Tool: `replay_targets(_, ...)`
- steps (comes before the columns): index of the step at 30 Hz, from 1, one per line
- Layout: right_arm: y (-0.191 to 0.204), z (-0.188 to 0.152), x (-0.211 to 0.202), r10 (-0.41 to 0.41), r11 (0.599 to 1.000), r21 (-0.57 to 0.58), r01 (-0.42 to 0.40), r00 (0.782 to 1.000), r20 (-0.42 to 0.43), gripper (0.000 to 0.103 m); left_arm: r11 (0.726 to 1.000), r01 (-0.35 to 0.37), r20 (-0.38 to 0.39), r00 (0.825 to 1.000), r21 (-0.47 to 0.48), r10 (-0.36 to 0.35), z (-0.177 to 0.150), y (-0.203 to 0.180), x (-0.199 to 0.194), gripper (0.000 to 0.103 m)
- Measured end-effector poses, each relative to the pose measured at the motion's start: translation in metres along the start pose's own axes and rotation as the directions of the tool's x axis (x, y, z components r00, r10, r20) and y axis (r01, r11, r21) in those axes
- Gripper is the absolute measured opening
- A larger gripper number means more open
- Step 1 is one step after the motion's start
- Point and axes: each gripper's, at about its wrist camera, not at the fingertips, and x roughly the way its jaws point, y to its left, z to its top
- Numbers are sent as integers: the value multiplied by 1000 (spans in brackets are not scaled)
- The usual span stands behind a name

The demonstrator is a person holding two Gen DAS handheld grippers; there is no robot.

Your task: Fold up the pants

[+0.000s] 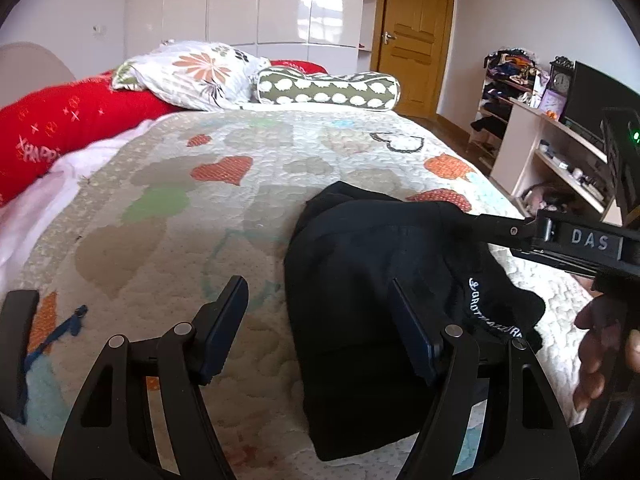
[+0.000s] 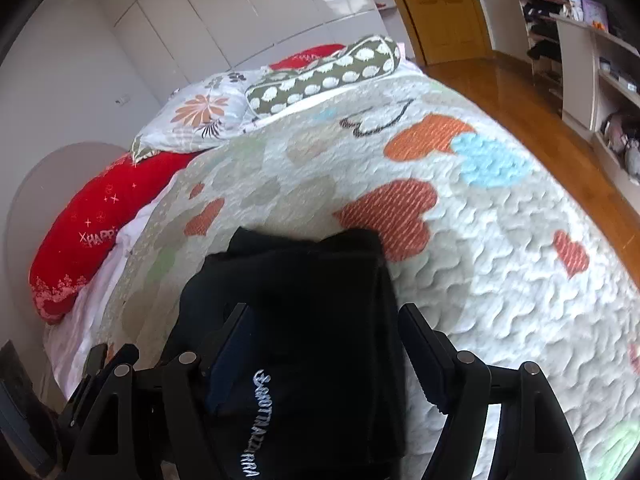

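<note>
Black pants [image 1: 360, 264] with white lettering lie folded into a compact bundle on the quilted bed [image 1: 160, 216]. My left gripper [image 1: 320, 300] is open, hovering over the bundle's left edge, with its right finger above the cloth. My right gripper [image 2: 324, 328] is open above the bundle [image 2: 304, 300], holding nothing. In the left wrist view the right gripper's fingers [image 1: 496, 228] reach in from the right over the pants' far corner.
Pillows [image 1: 200, 72] and a red bolster [image 1: 68, 128] lie at the head of the bed. A shelf unit [image 1: 560, 152] with a monitor stands to the right, across a strip of wood floor [image 2: 540, 120]. A wooden door [image 1: 416, 36] is beyond.
</note>
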Motion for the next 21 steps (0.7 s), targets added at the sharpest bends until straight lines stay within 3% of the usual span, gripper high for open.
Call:
replay_targets(5, -9, -2, 9, 14, 999, 45, -11, 998, -53, 76, 996, 52, -38, 998, -67, -54, 2, 11, 6, 73)
replay_targets(10, -15, -3, 2, 11, 997, 74, -9, 1000, -26, 76, 994, 57, -52, 997, -92, -62, 0, 15, 12, 73)
replay_targets(13, -22, -4, 7, 14, 994, 105, -8, 998, -56, 76, 994, 59, -71, 995, -94, -66, -1, 15, 16, 73)
replay_targets(18, -29, -4, 12, 32, 990, 139, -21, 996, -80, 78, 987, 107, -90, 989, -121, -119, -1, 19, 20, 73)
replay_targets(21, -32, -2, 14, 24, 990, 141, -11, 996, -85, 79, 972, 170, -113, 975, -161, -189, 1, 26, 24, 74)
